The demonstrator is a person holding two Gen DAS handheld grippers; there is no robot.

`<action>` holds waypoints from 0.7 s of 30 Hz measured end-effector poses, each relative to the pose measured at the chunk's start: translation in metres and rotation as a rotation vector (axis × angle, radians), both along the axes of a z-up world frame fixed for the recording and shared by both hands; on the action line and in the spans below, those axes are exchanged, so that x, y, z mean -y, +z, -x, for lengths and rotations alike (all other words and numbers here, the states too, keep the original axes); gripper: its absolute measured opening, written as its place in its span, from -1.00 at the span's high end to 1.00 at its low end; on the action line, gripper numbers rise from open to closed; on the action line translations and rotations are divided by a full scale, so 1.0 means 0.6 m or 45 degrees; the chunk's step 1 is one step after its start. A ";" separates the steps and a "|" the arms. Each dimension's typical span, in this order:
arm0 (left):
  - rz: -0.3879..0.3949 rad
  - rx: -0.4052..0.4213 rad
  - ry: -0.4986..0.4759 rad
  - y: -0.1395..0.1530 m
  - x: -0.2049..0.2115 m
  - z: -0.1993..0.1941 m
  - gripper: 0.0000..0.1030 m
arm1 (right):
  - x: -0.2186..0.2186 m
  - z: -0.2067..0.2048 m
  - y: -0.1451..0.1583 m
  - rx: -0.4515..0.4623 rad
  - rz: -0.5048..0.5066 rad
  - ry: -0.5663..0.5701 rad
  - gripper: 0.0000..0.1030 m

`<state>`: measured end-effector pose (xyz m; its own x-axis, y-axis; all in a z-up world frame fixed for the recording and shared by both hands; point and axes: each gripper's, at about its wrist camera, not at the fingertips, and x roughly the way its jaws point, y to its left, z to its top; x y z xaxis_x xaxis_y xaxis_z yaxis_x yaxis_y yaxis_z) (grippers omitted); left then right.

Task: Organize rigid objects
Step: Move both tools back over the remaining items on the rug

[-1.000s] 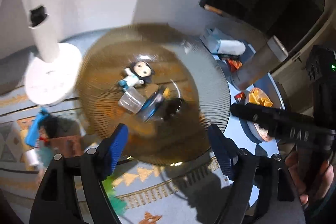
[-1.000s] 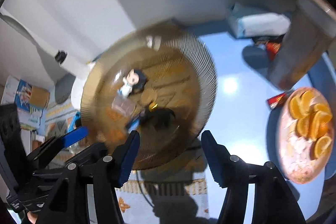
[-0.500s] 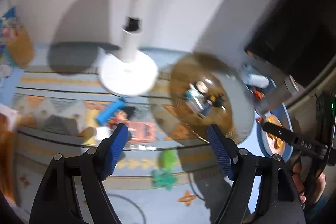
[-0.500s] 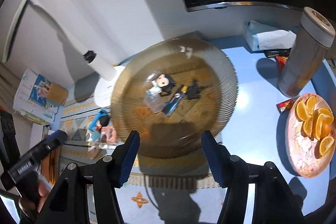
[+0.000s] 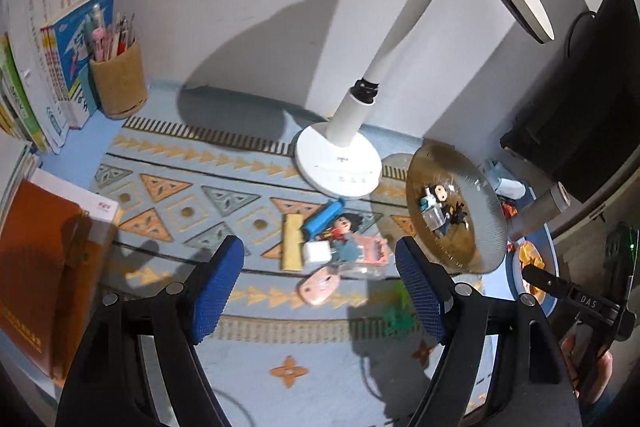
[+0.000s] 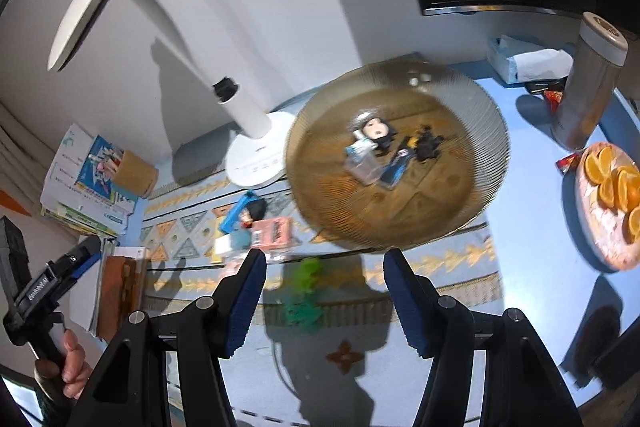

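An amber ribbed glass plate (image 6: 480, 99) holds a dark-haired figurine (image 6: 374, 131), a clear cup (image 6: 362, 165), a blue piece and a black toy (image 6: 428, 143). The same plate (image 5: 490, 199) sits far right in the left wrist view. On the patterned mat lies a loose pile: a yellow block (image 5: 291, 241), a blue bar (image 5: 322, 217), a doll (image 5: 342, 225), a white cube (image 5: 316, 251), pink pieces (image 5: 370, 251) and a green toy (image 6: 304, 291). My left gripper (image 5: 316, 259) hangs open above the pile. My right gripper (image 6: 324, 267) is open over the green toy, short of the plate.
A white desk lamp stands on its base (image 5: 338, 165) behind the pile. Books and a pen cup (image 5: 118, 83) fill the back left, with an orange notebook (image 5: 36, 267) at the left edge. A plate of orange slices (image 6: 608, 195), a canister (image 6: 588, 83) and a tissue box (image 6: 524, 61) stand on the right.
Both grippers have drawn back and risen from the plate, which now looks smaller. The left gripper has swung left over the mat, bringing the toy pile and books into view.
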<state>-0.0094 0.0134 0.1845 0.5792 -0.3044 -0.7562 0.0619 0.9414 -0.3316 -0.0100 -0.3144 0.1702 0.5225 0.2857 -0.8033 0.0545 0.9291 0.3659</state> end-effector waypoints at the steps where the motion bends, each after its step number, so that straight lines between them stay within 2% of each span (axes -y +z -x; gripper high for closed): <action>1: -0.006 -0.008 -0.016 -0.005 -0.008 -0.001 -0.49 | -0.010 0.003 0.001 0.002 0.002 0.000 -0.16; 5: 0.010 -0.081 -0.126 -0.039 -0.026 -0.012 -0.49 | -0.054 0.016 -0.005 -0.002 0.003 -0.007 -0.16; 8: -0.063 -0.156 -0.188 -0.081 -0.021 -0.026 -0.49 | -0.082 0.021 -0.027 -0.031 -0.003 -0.020 -0.16; 12: -0.131 -0.230 -0.261 -0.146 -0.012 -0.059 -0.49 | -0.114 0.021 -0.076 -0.112 -0.046 -0.029 -0.16; 17: -0.171 -0.288 -0.379 -0.207 0.014 -0.107 -0.47 | -0.171 -0.007 -0.148 -0.229 -0.205 0.017 -0.16; 21: -0.259 -0.300 -0.491 -0.244 0.053 -0.136 -0.47 | -0.218 -0.050 -0.202 -0.323 -0.190 0.041 -0.12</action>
<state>0.0724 -0.0184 0.0380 0.2593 -0.2956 -0.9194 0.3641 0.9117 -0.1904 0.0198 -0.1837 0.0487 0.2991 0.4236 -0.8550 0.1326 0.8689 0.4768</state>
